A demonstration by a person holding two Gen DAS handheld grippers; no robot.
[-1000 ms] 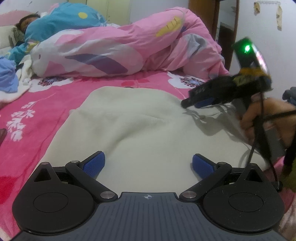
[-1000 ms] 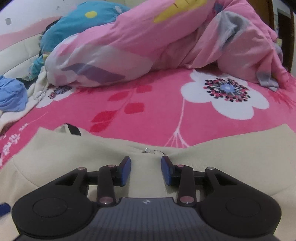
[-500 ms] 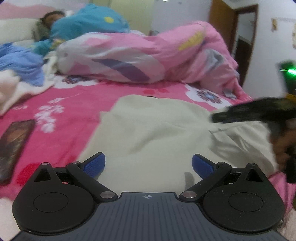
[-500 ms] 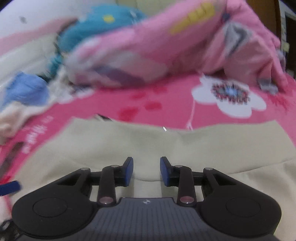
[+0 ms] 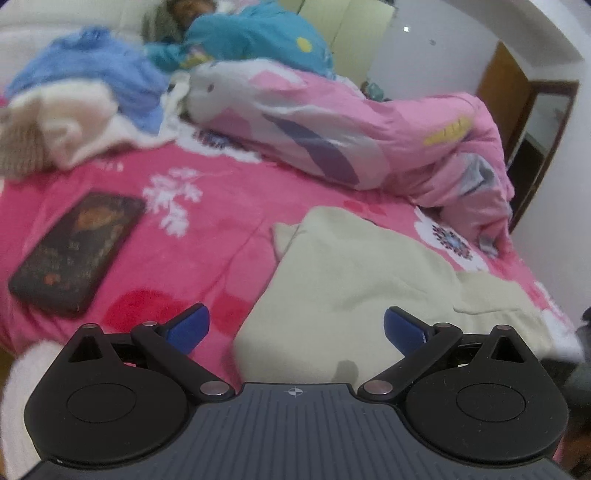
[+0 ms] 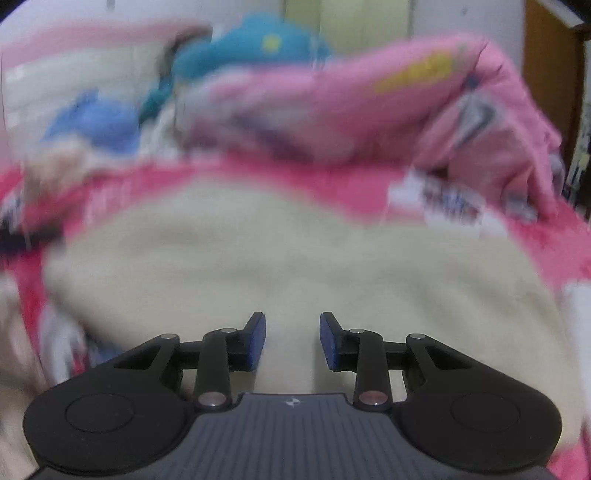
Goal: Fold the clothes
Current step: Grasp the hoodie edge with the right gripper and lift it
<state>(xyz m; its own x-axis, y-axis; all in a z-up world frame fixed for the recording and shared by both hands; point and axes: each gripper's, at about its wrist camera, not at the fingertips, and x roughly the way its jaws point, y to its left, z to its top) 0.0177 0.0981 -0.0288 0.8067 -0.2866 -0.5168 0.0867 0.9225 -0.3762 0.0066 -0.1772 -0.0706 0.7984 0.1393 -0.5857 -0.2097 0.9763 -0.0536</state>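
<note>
A cream fleece garment (image 5: 354, 280) lies folded on the pink flowered bedsheet (image 5: 207, 236). In the left wrist view it fills the lower right. My left gripper (image 5: 295, 325) is wide open and empty, above the garment's near left edge. In the blurred right wrist view the same garment (image 6: 295, 258) spreads across the middle. My right gripper (image 6: 291, 339) is partly open and empty, just above the garment's near part.
A dark book (image 5: 74, 251) lies on the sheet at the left. A rolled pink quilt (image 5: 351, 140) lies across the back. A blue and white pile of clothes (image 5: 81, 96) sits at the back left. A person in teal (image 5: 236, 33) lies at the headboard.
Both grippers have pulled back and risen from the garment. The left view has swung left, bringing the book into sight. The right gripper has left the left view. The right jaws opened slightly.
</note>
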